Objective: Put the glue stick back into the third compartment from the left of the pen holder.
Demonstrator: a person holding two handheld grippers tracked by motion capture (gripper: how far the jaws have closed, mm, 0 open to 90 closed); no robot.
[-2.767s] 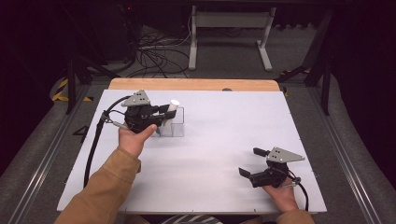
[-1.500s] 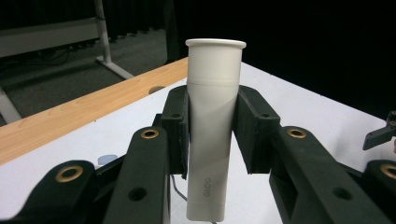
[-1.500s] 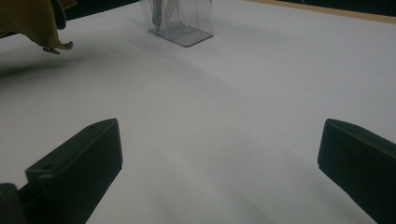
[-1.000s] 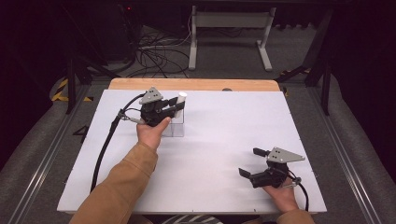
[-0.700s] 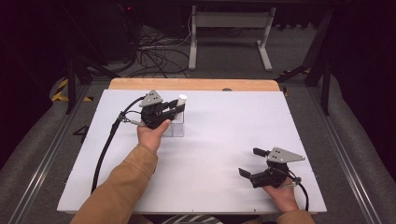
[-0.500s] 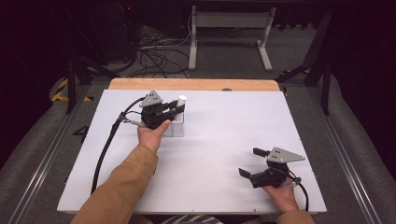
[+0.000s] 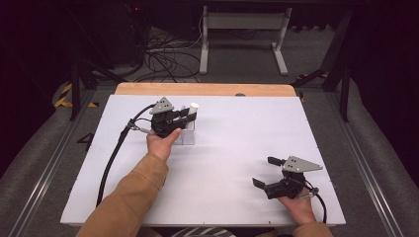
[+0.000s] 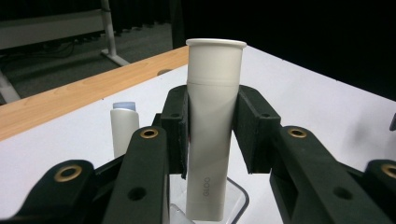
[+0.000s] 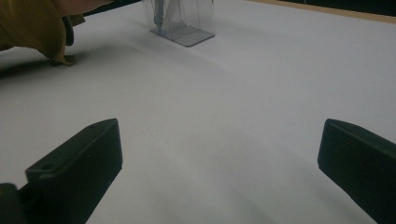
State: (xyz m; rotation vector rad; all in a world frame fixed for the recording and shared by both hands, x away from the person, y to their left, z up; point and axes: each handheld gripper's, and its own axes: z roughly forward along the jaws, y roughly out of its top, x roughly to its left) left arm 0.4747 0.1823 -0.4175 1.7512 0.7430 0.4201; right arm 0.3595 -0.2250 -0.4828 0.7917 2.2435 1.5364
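Observation:
A white tube (image 8: 212,130) with a wide flat cap stands upright, and my left gripper (image 8: 212,116) is shut on its upper half. The tube's lower end sits inside a clear plastic holder (image 8: 236,196). In the high view this gripper (image 7: 189,116) hovers over the holder (image 7: 187,137) at the table's back left, with the tube's cap (image 7: 193,105) poking out. A smaller white stick with a pale blue cap (image 8: 124,126) stands just behind. My right gripper (image 7: 263,172) rests at the front right, open and holding nothing; its jaws (image 9: 219,154) stand wide apart.
The white tabletop (image 7: 237,138) ends in a wooden strip (image 7: 202,89) at the far edge. The left gripper's cable (image 7: 111,158) trails down the left side. A brown sleeve (image 9: 32,28) and the clear holder (image 9: 184,21) lie ahead of the right gripper.
The left gripper carried the white tube forward and right over the clear holder, then sank a little. The right gripper has stayed still.

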